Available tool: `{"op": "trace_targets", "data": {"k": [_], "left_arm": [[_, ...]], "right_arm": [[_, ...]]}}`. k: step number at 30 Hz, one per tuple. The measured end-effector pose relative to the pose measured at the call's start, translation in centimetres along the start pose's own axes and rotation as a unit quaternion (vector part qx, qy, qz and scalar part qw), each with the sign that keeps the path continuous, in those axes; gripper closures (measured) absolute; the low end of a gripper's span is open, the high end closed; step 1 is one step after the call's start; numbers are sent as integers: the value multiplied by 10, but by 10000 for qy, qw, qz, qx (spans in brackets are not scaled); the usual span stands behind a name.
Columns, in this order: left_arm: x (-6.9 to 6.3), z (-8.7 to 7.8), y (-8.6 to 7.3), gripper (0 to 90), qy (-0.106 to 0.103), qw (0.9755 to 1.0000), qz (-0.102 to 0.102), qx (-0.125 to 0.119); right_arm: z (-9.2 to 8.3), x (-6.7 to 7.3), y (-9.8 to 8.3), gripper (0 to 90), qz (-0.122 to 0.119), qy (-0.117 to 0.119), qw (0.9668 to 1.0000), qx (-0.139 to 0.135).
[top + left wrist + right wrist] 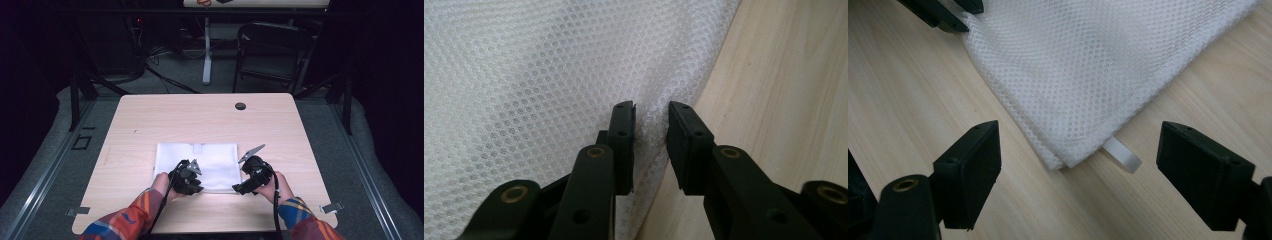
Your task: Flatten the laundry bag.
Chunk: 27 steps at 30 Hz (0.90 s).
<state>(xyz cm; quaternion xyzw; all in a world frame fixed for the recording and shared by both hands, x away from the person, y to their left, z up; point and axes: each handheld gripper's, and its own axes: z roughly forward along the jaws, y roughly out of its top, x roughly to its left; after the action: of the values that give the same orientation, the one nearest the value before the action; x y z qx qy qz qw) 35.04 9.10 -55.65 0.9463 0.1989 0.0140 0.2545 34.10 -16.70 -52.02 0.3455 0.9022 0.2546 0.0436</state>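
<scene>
I have a folded white mesh cloth (200,165) lying flat on the pale wooden table (150,120), and I work at its near edge with a gripper in each hand.

My left gripper (651,127) sits at the cloth's near left corner. Its jaws stand narrow, with a ridge of mesh (549,75) gathered between them, but I cannot tell whether they have actually pinched it yet. My right gripper (1078,150) hangs just short of the near right corner, jaws spread wide and holding nothing; the corner lies between them and a little ahead, with a small white tab (1122,155) poking out from under the fold.

To do this well, I judge I should finish the left pinch first, biting through all the layers and not the top one alone. Then I should bring the right jaws forward and low, one either side of the corner, and close behind the stitched edge where the fabric is thickest.

The mesh is a fine honeycomb weave, soft, slightly sheer and probably slippery, stacked in several layers that show as thin lines along the edge. The jaw pads are flat, matte black blocks. The table is smooth, light-grained wood.
</scene>
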Motion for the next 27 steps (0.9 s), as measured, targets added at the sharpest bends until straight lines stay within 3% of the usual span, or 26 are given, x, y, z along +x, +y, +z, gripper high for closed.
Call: {"op": "trace_targets", "data": {"k": [8,19,27], "left_arm": [[2,-4,0,800,-70,10000,-18,-67],[2,-9,0,839,56,9999,14,-88],[1,-13,2,851,141,9997,-61,-189]], "right_arm": [[1,2,0,184,-72,22,10000,17],[1,3,1,192,-121,-13,9999,74],[4,7,0,277,-173,36,9998,56]]}}
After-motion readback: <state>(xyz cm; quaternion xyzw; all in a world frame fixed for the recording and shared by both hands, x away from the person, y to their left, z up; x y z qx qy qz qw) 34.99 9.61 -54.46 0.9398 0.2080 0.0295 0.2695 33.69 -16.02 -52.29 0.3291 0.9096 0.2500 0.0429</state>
